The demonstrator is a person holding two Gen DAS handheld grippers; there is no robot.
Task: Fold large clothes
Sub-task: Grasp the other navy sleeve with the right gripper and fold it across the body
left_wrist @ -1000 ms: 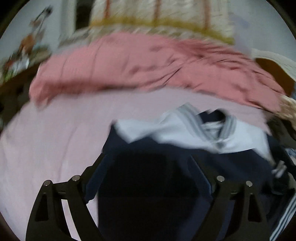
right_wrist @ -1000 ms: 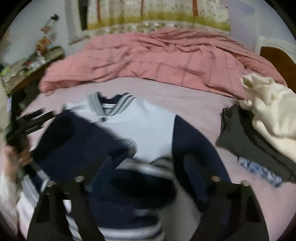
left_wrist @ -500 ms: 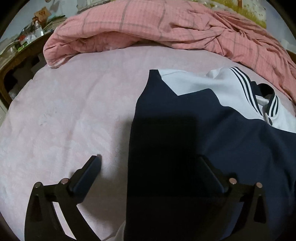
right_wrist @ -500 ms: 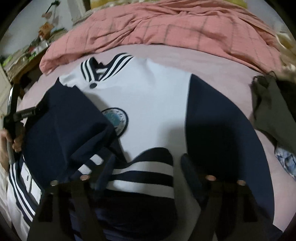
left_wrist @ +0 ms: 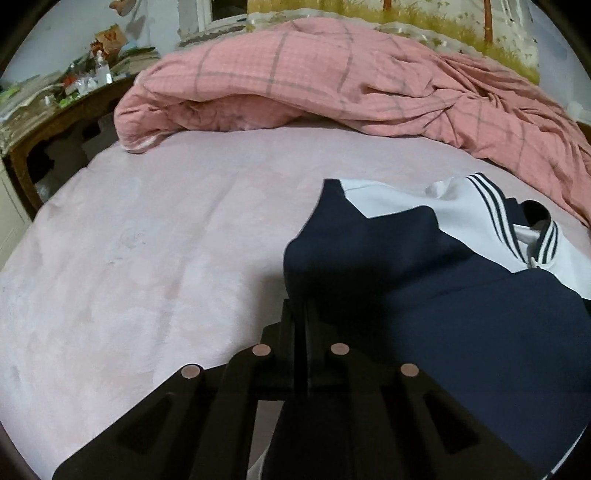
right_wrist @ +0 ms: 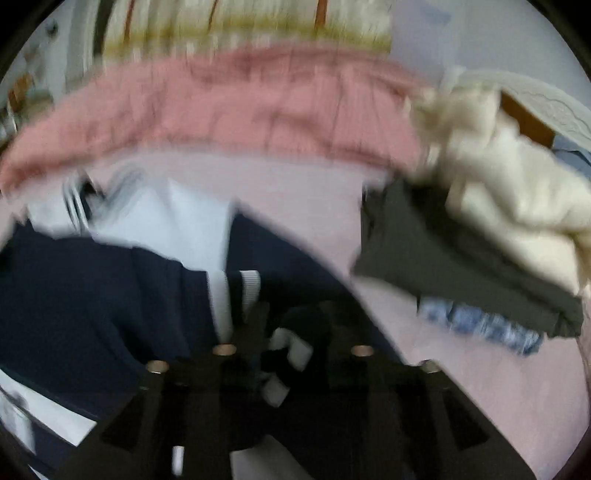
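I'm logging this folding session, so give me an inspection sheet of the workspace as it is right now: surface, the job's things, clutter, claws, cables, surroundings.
Surface: pink bed sheet, mostly bare on the left.
Job's things: navy and white jacket lying on the sheet, striped collar facing away from the cameras.
Clutter: pink plaid duvet bunched along the far side; cream garment on a dark grey garment; blue patterned cloth beneath.
Claws: left claw shut on the jacket's navy edge; right claw on the striped cuff, view blurred.
Cables: nothing seen.
Surroundings: cluttered wooden table at left, meadow-print curtain behind.
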